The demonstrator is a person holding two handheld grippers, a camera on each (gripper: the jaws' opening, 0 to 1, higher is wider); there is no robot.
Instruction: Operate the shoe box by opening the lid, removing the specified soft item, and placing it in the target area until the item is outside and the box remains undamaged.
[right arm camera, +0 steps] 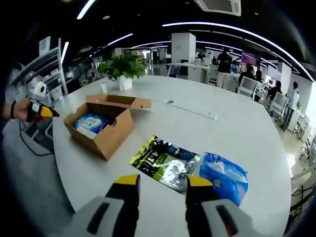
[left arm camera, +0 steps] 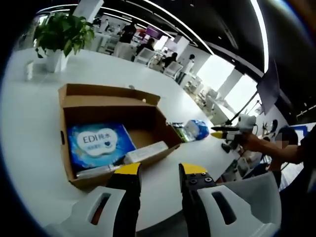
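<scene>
both tongs, left [left arm camera: 158, 170] and right [right arm camera: 163, 181], hang apart and empty. shoe box [right arm camera: 101, 129] sits open mid-desk [right arm camera: 197, 123], blue soft pack [left arm camera: 98, 144] inside, two packets [right arm camera: 165, 163] already out near it. a clumsy dig could tear the cardboard wall or drag the box off.

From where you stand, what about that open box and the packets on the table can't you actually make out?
- Cardboard box, right gripper view: its near wall hides most of the contents; just a blue pack peeks out.
- Box floor, left gripper view: the blue pack and a white item cover whatever lies underneath.
- Green-black packet and blue packet, right gripper view: print too small to read.
</scene>
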